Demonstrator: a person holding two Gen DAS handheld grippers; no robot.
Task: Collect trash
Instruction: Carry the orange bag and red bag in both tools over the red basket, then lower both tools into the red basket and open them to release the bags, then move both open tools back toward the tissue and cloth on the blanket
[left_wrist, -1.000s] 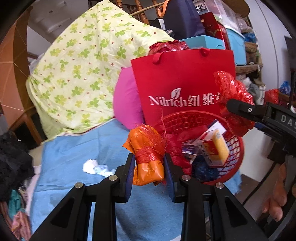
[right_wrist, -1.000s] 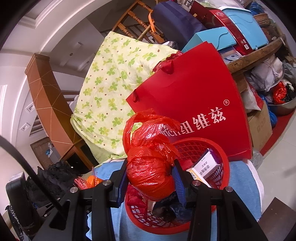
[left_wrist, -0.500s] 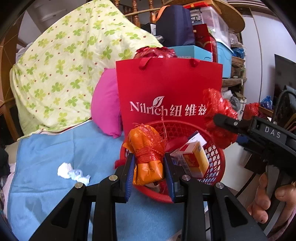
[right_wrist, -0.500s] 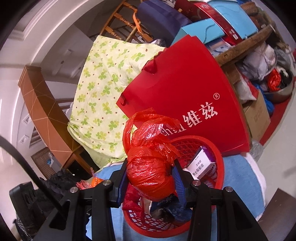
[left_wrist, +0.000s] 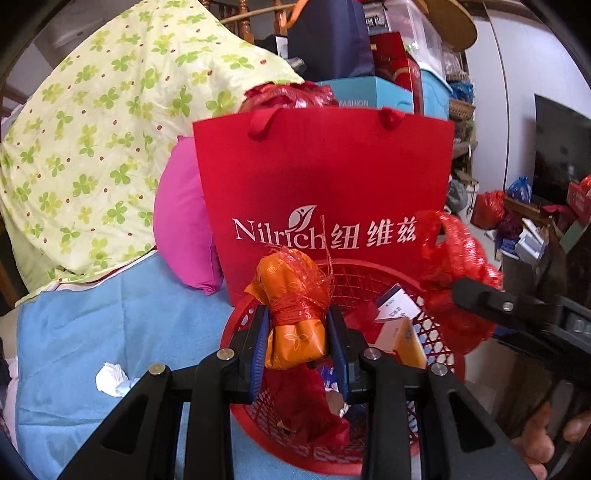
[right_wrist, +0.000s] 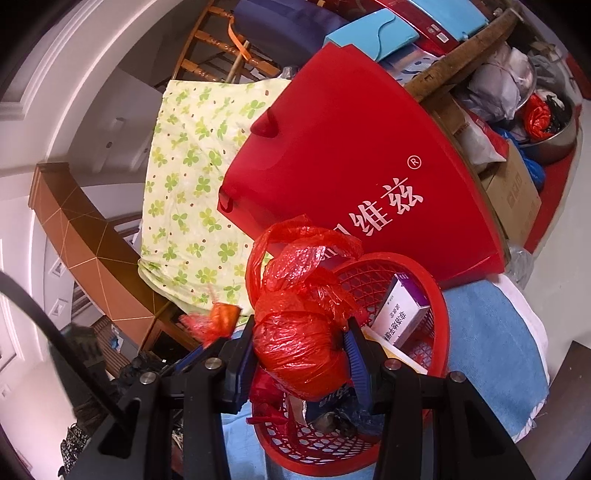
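My left gripper (left_wrist: 298, 345) is shut on an orange packet wrapped in red netting (left_wrist: 295, 314) and holds it over the left rim of the red mesh basket (left_wrist: 439, 354). My right gripper (right_wrist: 300, 354) is shut on a knotted red plastic bag (right_wrist: 299, 343) and holds it above the same basket (right_wrist: 439, 332). The basket holds small cartons (right_wrist: 400, 312), red wrappers and dark scraps. A crumpled white tissue (left_wrist: 110, 379) lies on the blue cloth (left_wrist: 110, 325) to the left. The right gripper with its red bag (left_wrist: 454, 269) shows at the right of the left wrist view.
A red Nilrich paper bag (left_wrist: 325, 184) stands right behind the basket, with a pink cushion (left_wrist: 181, 225) and a clover-print quilt (left_wrist: 103, 147) to its left. Stacked boxes and bins (left_wrist: 388, 85) fill the back. The cloth's edge drops to the floor (right_wrist: 569, 295) at the right.
My left gripper has carried the orange packet to the right, from over the blue cloth to above the basket's left rim. My right gripper has kept the red bag over the basket.
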